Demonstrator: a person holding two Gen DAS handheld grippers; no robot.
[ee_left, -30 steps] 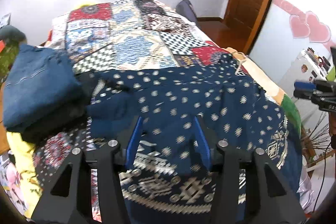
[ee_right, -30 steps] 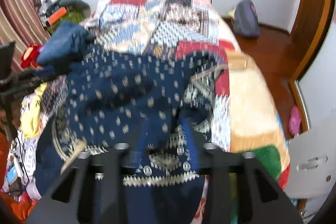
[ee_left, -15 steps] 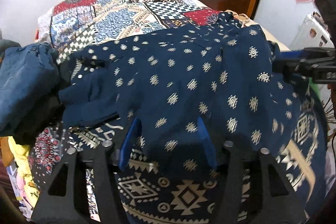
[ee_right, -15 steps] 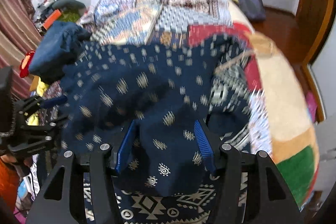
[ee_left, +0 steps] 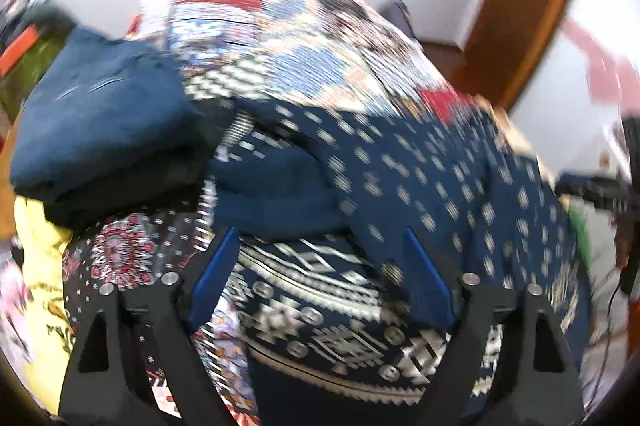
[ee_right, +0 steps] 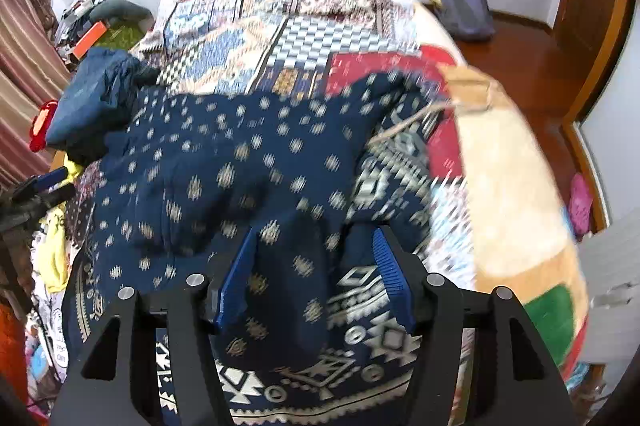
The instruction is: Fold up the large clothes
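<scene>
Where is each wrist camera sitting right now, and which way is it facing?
Left wrist: on the left gripper, facing along its blue fingers over the navy patterned garment and folded blue pile.
Right wrist: on the right gripper, facing the garment bunched between its fingers.
Shared: the garment, patchwork bedspread, blue pile, and each view shows the other gripper at its edge.

Ahead of my right claw (ee_right: 316, 274) the garment (ee_right: 224, 162) lies spread on the bed (ee_right: 508, 186), one fold running back between my fingers. Left of it sits a pile of folded clothes (ee_right: 96, 98). A backpack (ee_right: 466, 4) rests on the floor far ahead to my right. My left claw (ee_left: 320, 274) hangs over the garment's near edge, the pile ahead to its left.
</scene>
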